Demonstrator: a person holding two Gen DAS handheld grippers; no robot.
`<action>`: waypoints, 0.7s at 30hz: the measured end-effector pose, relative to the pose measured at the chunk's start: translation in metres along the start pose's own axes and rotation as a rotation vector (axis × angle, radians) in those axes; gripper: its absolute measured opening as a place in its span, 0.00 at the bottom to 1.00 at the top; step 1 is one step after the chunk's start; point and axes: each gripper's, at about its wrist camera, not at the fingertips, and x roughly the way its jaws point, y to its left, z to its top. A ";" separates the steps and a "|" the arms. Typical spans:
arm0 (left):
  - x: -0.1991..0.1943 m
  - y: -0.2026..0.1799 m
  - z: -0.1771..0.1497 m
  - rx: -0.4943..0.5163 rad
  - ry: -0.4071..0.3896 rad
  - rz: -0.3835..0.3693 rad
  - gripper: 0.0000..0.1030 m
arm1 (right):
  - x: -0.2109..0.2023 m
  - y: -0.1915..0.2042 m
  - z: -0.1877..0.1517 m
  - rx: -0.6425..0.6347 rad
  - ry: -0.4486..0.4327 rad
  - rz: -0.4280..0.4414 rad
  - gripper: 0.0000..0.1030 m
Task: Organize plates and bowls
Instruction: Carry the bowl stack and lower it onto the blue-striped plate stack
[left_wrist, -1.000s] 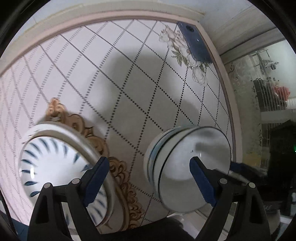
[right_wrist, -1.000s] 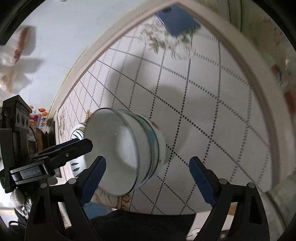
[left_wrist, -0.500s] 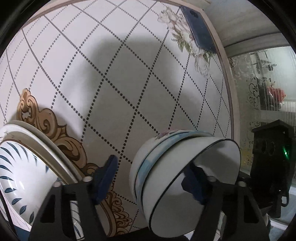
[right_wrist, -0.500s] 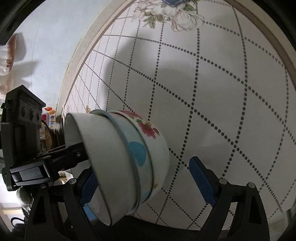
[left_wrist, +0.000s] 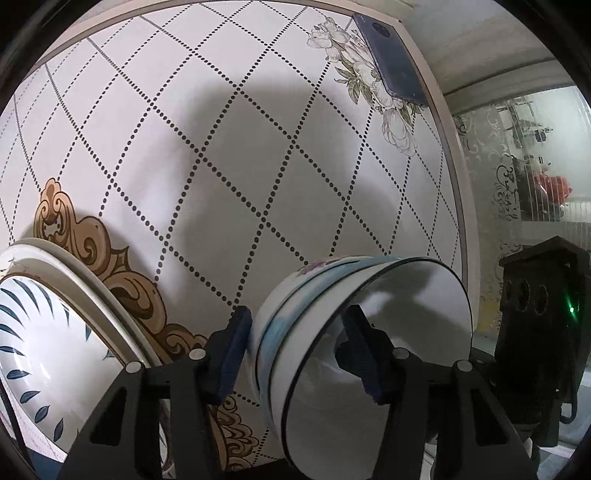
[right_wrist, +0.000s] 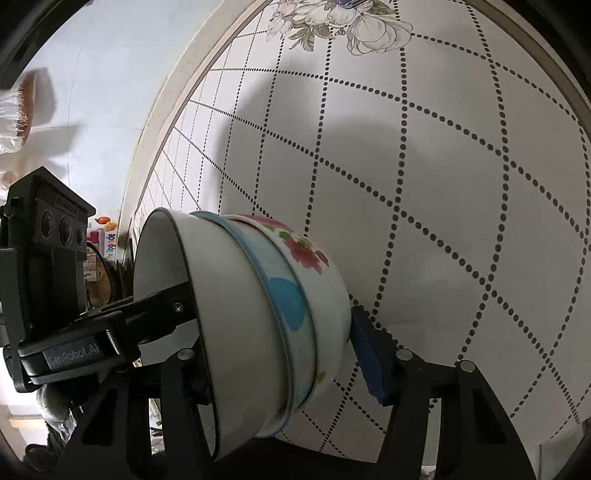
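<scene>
Three nested bowls (left_wrist: 406, 291) stand stacked on the dotted-diamond table (left_wrist: 258, 147): a plain white one on top, a blue-spotted one, and a floral one (right_wrist: 306, 254) at the bottom. My left gripper (left_wrist: 297, 332) straddles the stack's wall, one pad outside and one inside the top bowl, its jaws closing onto it. From the opposite side my right gripper (right_wrist: 280, 332) is closing too; its right pad (right_wrist: 369, 362) lies against the floral bowl and its left pad is hidden inside. A stack of plates (left_wrist: 40, 332) with blue leaf marks lies to the left.
A dark phone (left_wrist: 391, 62) lies at the table's far right corner on a flower print. The table's right edge (left_wrist: 458, 184) runs close to the bowls. The right gripper's black body (left_wrist: 535, 314) stands just beyond the bowl stack.
Both grippers have sunk onto the bowl stack and their jaws have narrowed: a second ago the pads stood wide apart, now they sit against the stack's wall from two sides.
</scene>
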 end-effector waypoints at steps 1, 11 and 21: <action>-0.001 -0.001 -0.001 0.000 -0.002 0.005 0.47 | 0.001 0.001 0.000 0.000 -0.003 -0.004 0.60; -0.010 0.004 -0.007 -0.003 -0.003 0.038 0.47 | 0.006 0.011 -0.001 0.003 0.014 -0.017 0.60; -0.033 0.017 -0.016 -0.050 -0.011 0.058 0.47 | 0.009 0.028 -0.007 0.009 0.045 0.026 0.60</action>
